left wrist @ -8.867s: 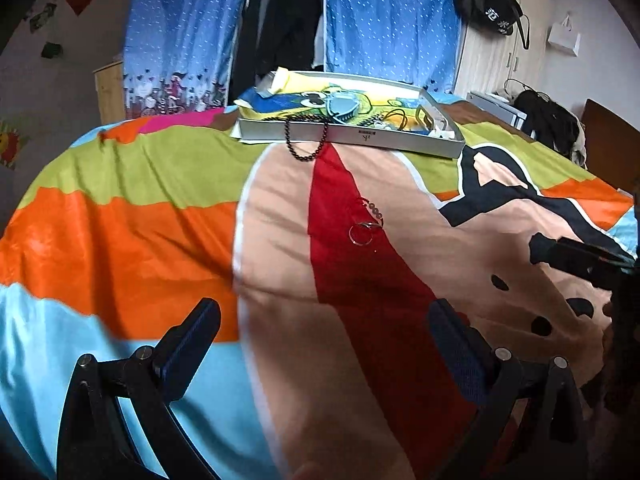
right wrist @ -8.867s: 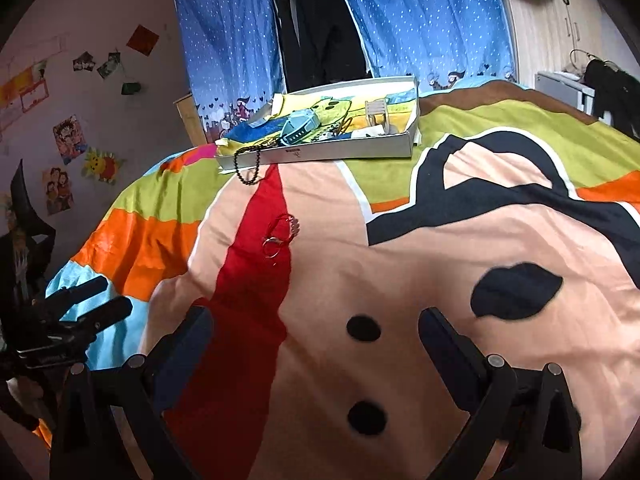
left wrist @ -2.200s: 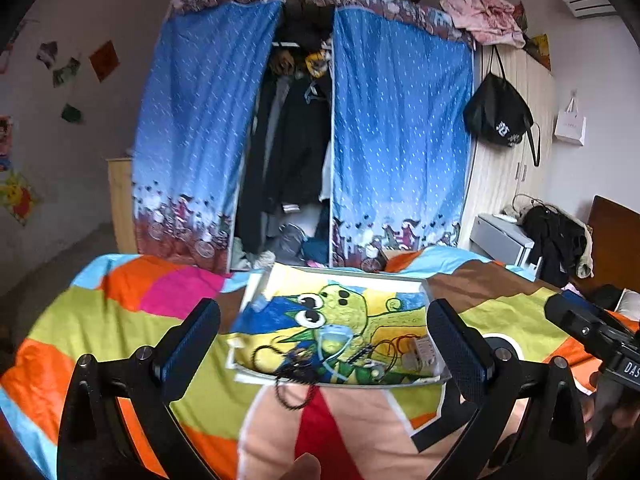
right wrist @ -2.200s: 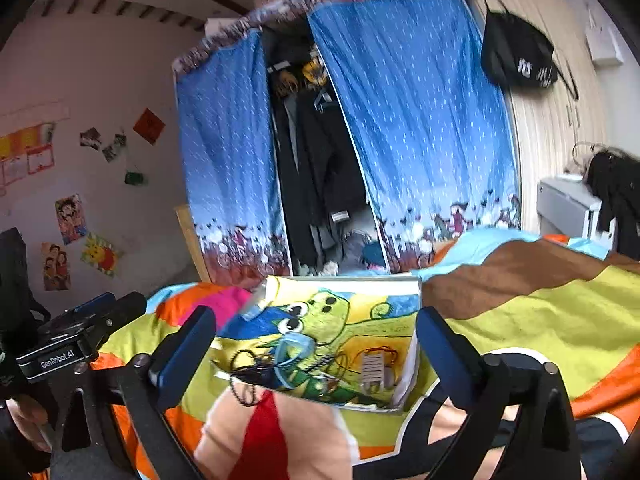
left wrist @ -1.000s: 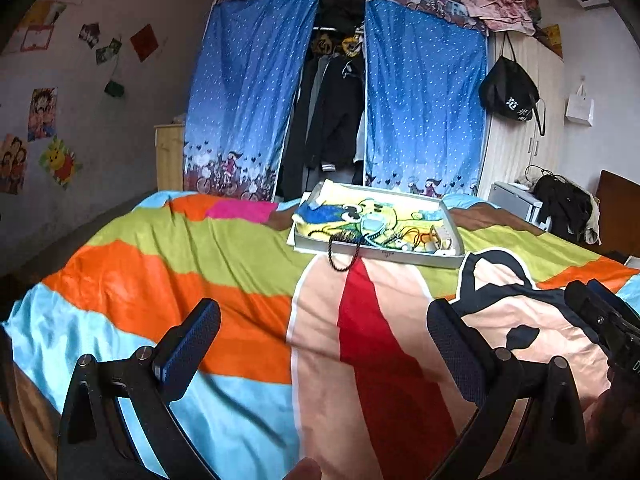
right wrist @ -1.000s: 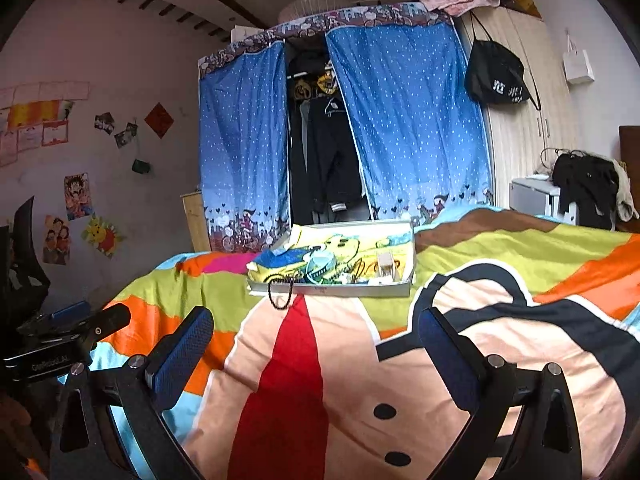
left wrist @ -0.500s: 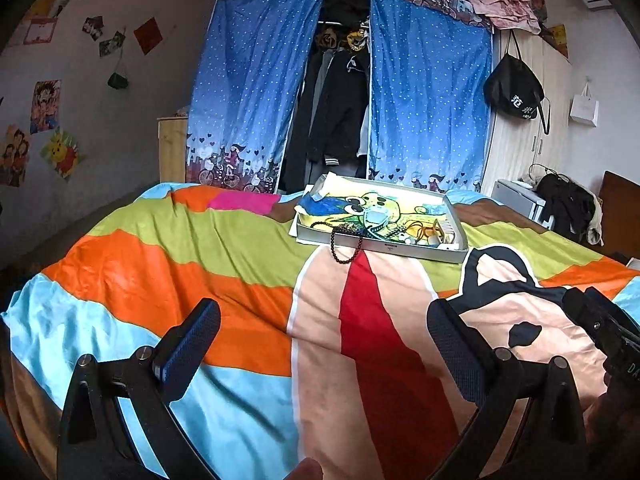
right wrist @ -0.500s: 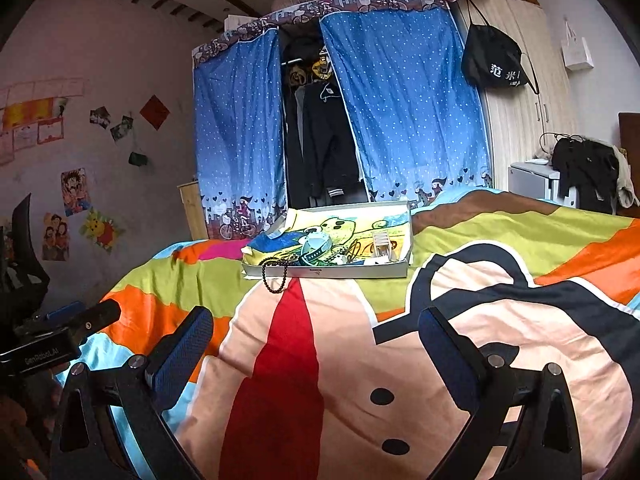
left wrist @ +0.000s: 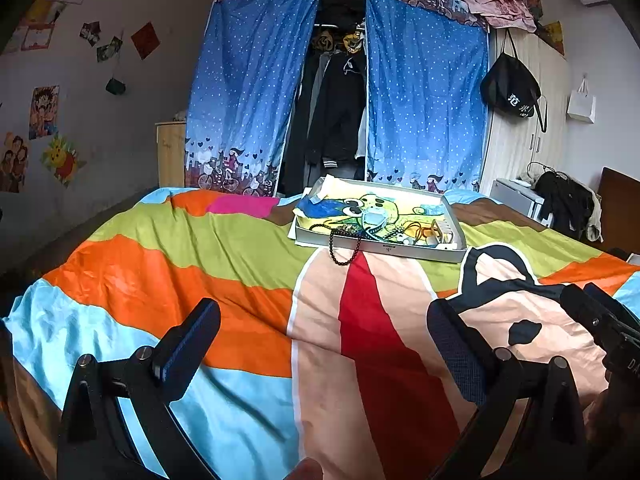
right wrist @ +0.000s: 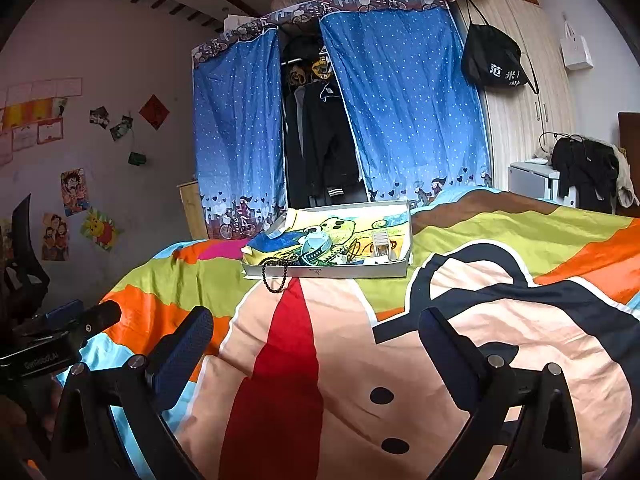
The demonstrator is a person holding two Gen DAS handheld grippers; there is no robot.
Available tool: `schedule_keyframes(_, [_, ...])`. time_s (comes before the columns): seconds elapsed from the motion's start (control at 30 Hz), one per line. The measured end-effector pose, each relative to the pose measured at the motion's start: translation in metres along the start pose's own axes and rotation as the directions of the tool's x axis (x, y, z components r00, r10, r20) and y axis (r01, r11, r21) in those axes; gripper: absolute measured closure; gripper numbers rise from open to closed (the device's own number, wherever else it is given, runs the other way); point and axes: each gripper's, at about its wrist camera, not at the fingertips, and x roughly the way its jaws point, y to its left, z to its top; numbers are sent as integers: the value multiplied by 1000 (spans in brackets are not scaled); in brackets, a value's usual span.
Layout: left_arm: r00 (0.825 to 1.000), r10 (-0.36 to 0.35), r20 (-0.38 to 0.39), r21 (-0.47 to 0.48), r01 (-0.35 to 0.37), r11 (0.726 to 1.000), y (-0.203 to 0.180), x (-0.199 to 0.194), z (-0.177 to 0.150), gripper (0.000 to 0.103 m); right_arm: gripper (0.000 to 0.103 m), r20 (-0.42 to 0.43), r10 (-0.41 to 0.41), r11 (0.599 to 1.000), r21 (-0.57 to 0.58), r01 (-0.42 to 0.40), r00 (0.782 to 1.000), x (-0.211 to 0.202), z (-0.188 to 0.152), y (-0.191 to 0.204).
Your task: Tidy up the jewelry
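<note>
A shallow grey box with a cartoon-printed lining lies far off on the bedspread. Inside it sit a light-blue watch, cords and small pieces of jewelry. A dark bead bracelet hangs over the box's front wall onto the cover. My left gripper is open, low over the near part of the bed, with nothing between its fingers. My right gripper is open too, equally far from the box and empty.
The bed carries a bright striped cartoon cover. Blue dotted curtains frame an open closet of dark clothes behind. A white cabinet with a black garment stands at the right. The other gripper shows at each view's edge.
Both views have dropped a little and drawn slightly closer to the box over the last second. The loose ring and beads seen on the red stripe much earlier no longer lie there.
</note>
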Motion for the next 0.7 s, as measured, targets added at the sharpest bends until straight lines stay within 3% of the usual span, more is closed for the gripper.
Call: schedule_keyframes(0.7, [1000,-1,15,6,1,1000,-1,-5,0,2,0,-4,1,1000,-2,-1,1000,-1,2,3])
